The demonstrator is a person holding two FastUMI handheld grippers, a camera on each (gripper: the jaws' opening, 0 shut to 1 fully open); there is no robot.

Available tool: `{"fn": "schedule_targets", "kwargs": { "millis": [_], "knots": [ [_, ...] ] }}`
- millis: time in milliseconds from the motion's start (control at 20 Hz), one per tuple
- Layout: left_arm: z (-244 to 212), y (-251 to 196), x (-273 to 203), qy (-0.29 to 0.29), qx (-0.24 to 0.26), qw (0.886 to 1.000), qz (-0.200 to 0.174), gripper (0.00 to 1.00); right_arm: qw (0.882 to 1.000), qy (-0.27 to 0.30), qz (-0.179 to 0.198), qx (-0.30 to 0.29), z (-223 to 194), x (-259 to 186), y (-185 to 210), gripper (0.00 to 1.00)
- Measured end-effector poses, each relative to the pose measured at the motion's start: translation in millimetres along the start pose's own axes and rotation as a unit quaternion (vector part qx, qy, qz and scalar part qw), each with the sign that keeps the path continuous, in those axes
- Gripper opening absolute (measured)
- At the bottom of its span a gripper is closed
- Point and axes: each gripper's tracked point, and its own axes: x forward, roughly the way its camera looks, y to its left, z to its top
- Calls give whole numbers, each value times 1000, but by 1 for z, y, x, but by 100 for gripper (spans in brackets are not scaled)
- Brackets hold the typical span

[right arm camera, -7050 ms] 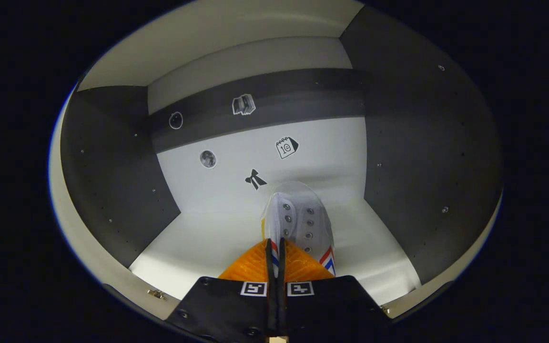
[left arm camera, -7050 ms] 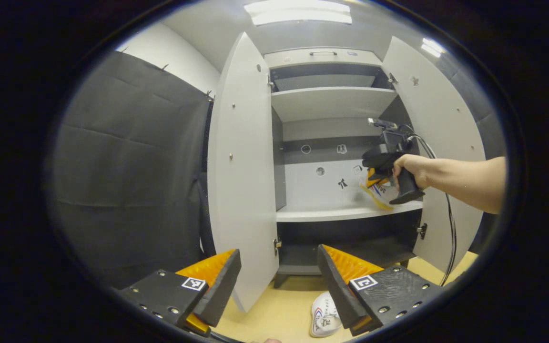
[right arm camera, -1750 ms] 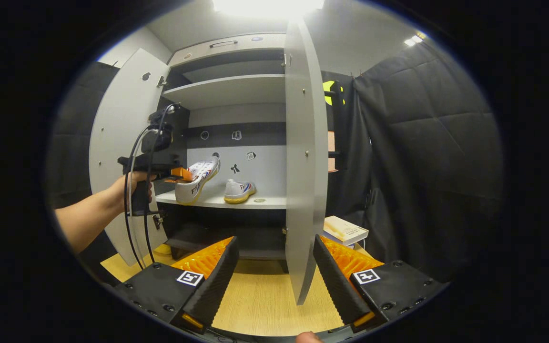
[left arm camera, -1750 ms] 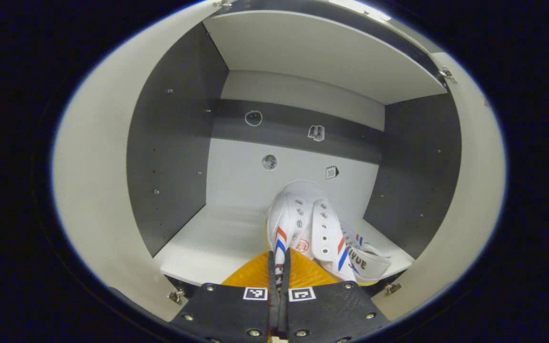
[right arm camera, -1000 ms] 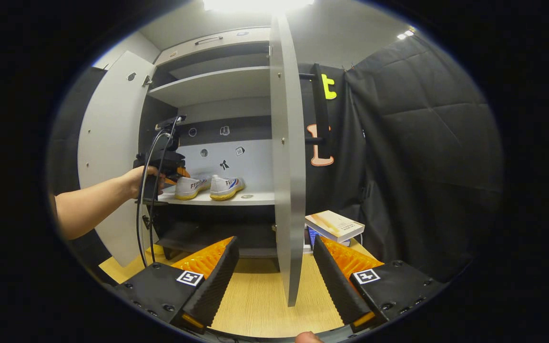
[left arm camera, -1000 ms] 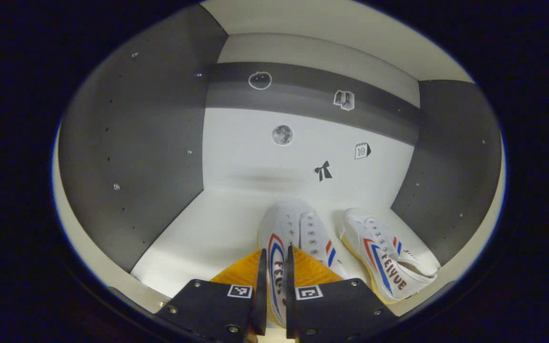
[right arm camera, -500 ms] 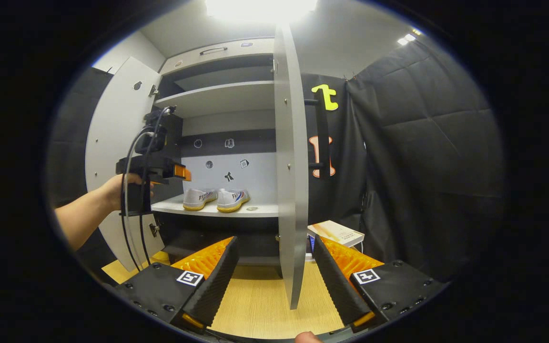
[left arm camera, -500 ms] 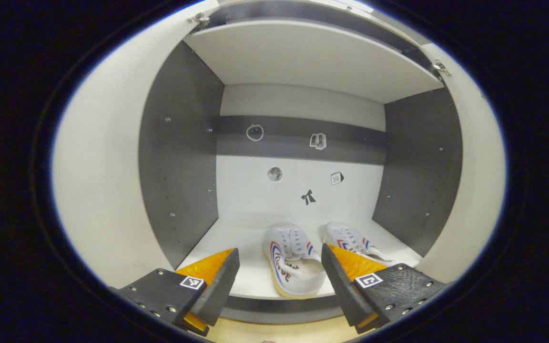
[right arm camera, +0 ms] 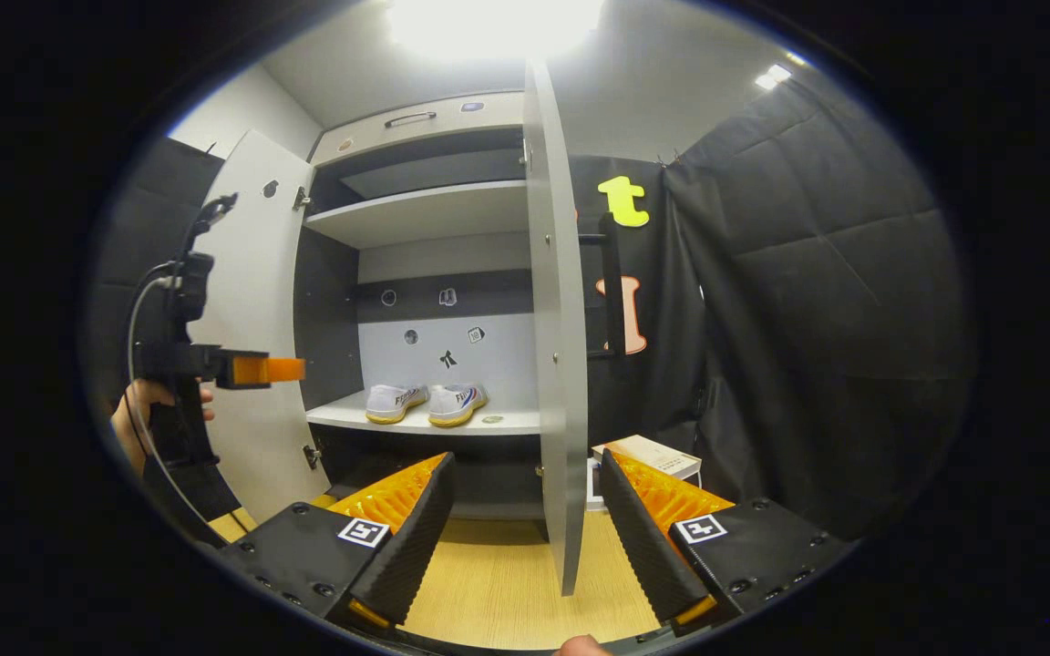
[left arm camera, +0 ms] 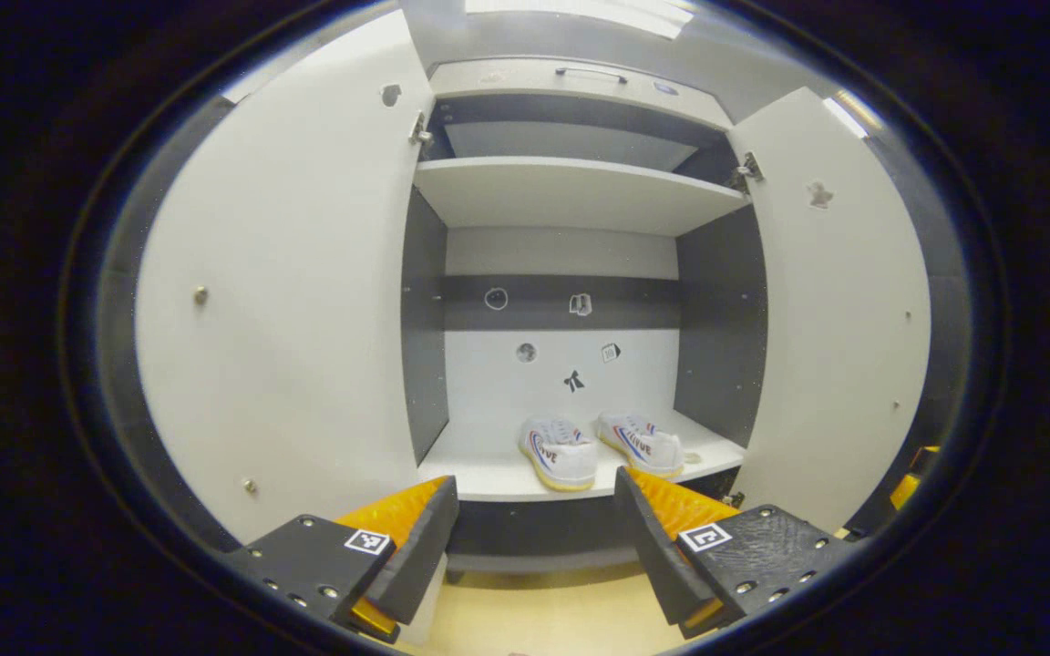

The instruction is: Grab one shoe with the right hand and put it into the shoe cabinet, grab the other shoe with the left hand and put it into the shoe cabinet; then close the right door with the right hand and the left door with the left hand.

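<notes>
Two shoes sit side by side on the middle shelf [left arm camera: 488, 474] of the shoe cabinet [left arm camera: 571, 196], toes toward the back wall, heels toward the front edge. Left shoe [left arm camera: 560, 452] and right shoe [left arm camera: 643, 444] nearly touching. Both white with yellowish soles and red-blue stripes. In the right gripper view the same pair, left shoe [right arm camera: 395, 402] and right shoe [right arm camera: 456, 404], stand on that shelf.

Left gripper [left arm camera: 536, 538]: fingers spread wide apart, nothing between them, in front of the cabinet and below shelf level. Seen from the right gripper view, the left gripper [right arm camera: 281, 369] is held by a hand [right arm camera: 138, 405] beside the left door, outside the cabinet.

Right gripper [right arm camera: 525, 528]: fingers also wide apart, holding nothing. The edge of the right door [right arm camera: 554, 328] stands between them in that view, farther off; contact cannot be told.

Left door [left arm camera: 288, 301] swung open. Right door [left arm camera: 830, 319] open too.

Small stickers [left arm camera: 573, 381] on the cabinet's back wall. Books [right arm camera: 645, 453] lie on the floor [right arm camera: 498, 583] to the right of the cabinet, against the black cloth.
</notes>
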Motion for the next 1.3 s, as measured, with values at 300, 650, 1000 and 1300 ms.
{"fn": "schedule_targets", "kwargs": {
  "millis": [300, 650, 1000, 1300],
  "knots": [
    [-21, 12, -80, -2, -13, 1000, 18, 100, 1000, 4, 9, -4, 5, -2, 0, 98],
    [-37, 30, -126, 5, -27, 999, 32, 100, 999, 3, -26, -19, 22, 1, -43, 98],
    [-44, 46, -145, 8, -35, 998, 48, 100, 985, -31, -170, -27, 68, 17, -133, 98],
    [-47, 82, -156, 13, -32, 996, 83, 100, 975, -48, -215, -26, 91, 54, -139, 98]
  ]
}}
